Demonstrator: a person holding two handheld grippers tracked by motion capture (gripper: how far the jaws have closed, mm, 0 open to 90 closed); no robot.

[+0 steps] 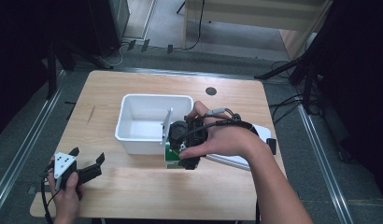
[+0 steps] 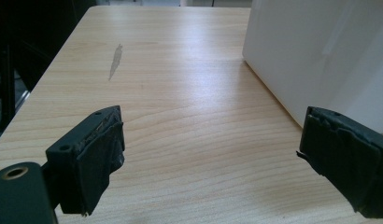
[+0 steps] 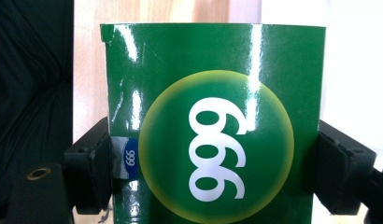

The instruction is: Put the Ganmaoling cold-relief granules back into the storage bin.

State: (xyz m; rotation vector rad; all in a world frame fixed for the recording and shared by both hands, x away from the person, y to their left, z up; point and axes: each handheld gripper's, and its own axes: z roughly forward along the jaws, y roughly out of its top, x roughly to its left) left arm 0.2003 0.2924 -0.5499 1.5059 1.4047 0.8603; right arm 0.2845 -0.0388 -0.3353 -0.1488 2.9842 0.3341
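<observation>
At centre frame of the high view, beside the white bin (image 1: 133, 122), the right claw (image 1: 180, 156) clamps a green box (image 3: 213, 126) across its width; long axis along the jaws, "999" printed sideways. Lower left, left claw (image 1: 89, 163) wide, holding nothing.

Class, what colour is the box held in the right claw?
Green box, with a yellow circle and white digits; clearest in the right gripper view.
</observation>
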